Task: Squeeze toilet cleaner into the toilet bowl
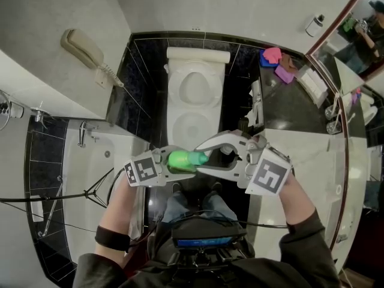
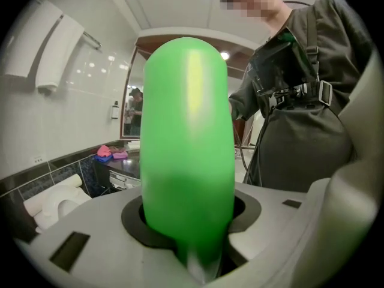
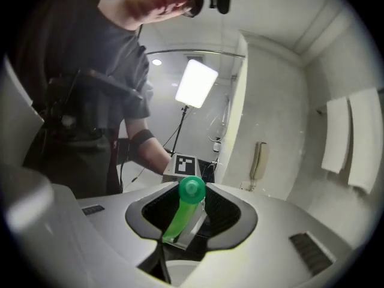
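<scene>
The toilet cleaner bottle (image 1: 182,160) is green plastic and lies almost level in the air between the two tongs, in front of the person's knees and on the near side of the toilet bowl (image 1: 173,123), not yet over it. I judge that it is a light or medium load with thin walls that give way under pressure, which the squeezing needs, but its surface is smooth and rounded, so it can slip or turn in a weak hold. The best place to hold it is the middle of the body, where the walls bend; the nozzle cap (image 3: 192,188) is stiff and small and is better for turning or guiding. The left gripper (image 2: 189,222) is about half closed and clamped on the fat body, which fills the gap between its jaws. The right gripper (image 3: 187,224) comes from the opposite side. Its jaws are also partly closed, with the thin neck and the cap between them, and they seem to press on it.
</scene>
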{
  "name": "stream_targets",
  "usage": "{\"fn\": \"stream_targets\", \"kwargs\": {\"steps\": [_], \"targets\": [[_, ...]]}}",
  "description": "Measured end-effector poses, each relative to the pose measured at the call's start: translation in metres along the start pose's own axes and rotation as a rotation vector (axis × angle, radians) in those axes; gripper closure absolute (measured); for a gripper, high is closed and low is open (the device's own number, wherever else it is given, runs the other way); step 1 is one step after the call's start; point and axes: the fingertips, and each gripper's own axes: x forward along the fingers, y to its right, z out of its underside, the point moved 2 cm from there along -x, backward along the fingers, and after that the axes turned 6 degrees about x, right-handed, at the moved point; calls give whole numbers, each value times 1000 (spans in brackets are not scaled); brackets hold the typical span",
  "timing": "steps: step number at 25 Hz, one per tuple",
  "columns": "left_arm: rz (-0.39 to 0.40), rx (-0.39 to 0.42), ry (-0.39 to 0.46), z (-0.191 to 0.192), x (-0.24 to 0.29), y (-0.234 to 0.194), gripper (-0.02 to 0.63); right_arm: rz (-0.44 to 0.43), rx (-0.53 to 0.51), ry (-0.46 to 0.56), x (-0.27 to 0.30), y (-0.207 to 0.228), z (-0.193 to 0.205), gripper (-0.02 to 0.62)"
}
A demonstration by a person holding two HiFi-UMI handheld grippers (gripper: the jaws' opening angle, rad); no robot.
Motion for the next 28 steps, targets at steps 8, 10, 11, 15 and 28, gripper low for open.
{"fn": "stream_targets", "kwargs": {"steps": [8, 10, 11, 15, 28], "targets": [[47, 5, 35, -5, 3, 8, 420, -21, -362, -146, -2, -16, -1, 448], [40, 11, 46, -7, 2, 8, 420, -10, -352, -103, -6, -17, -8, 448], [33, 16, 48, -8, 0, 7, 420, -7, -327, -67, -9, -17, -14, 448], [-5, 29, 38, -8, -4, 3, 420, 13, -233, 18, -16, -10, -24, 448], [-148, 30, 18, -3, -7, -12, 420, 108, -126, -40, -31, 5, 0, 443]]}}
